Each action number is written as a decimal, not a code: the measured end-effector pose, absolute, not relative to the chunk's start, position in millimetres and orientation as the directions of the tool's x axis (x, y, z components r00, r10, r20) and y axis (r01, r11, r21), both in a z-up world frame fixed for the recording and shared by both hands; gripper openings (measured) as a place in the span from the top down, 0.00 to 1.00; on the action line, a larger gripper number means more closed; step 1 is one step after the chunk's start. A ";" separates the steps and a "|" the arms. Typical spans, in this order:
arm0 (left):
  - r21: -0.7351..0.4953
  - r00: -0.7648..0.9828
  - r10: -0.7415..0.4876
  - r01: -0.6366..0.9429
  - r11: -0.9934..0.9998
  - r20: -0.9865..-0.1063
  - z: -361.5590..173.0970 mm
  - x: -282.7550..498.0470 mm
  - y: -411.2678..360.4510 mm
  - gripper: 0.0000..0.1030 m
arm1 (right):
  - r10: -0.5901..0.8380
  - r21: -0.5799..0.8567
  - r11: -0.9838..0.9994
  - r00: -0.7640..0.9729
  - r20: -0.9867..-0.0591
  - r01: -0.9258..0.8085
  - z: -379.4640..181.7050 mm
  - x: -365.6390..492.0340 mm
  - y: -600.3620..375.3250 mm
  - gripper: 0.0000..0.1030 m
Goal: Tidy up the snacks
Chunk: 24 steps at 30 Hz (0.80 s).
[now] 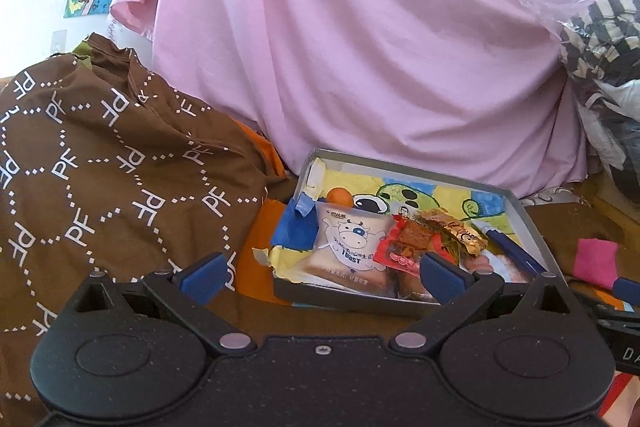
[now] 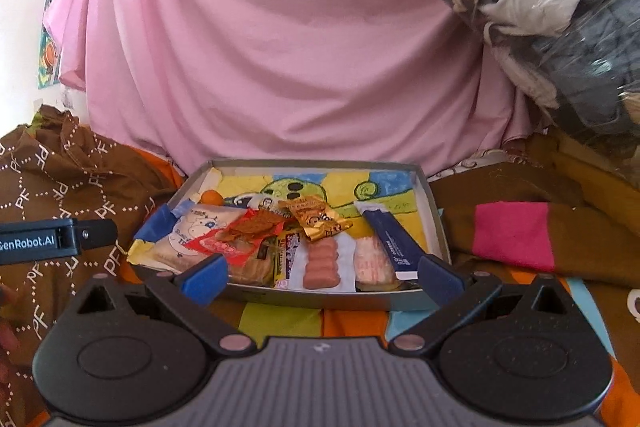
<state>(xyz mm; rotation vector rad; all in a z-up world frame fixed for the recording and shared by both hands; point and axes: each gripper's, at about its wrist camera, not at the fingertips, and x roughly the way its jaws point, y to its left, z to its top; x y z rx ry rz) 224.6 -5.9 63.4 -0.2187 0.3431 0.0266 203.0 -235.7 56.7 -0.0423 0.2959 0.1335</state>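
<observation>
In the grey tray [image 2: 434, 227] on brown bedding: toast packet [image 2: 188, 239], gold wrapper [image 2: 320, 221], pink wafer [image 2: 322, 263]. All light, crinkly, probably slippery; pinch at sealed edges. Left gripper [image 1: 320, 275] and right gripper [image 2: 322, 275] spread apart, empty.

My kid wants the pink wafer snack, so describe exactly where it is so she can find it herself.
Look in the grey box in front of the pink sheet. At its near edge, left of the blue stick pack, lies the wafer snack. It is the only plain pink, ridged bar, in a clear wrapper.
</observation>
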 end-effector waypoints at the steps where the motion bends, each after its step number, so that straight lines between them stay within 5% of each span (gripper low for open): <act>1: -0.204 0.943 -0.009 -0.063 0.977 -0.334 63.6 222.2 -6.1 0.01 | 0.124 -0.017 0.991 0.951 -0.285 -0.134 57.7 199.9 -235.9 0.00; 24: -0.208 0.944 0.003 -0.076 0.975 -0.329 60.3 160.9 -10.5 0.01 | 0.098 -0.012 0.995 0.983 -0.156 -0.101 50.5 125.9 -241.7 0.00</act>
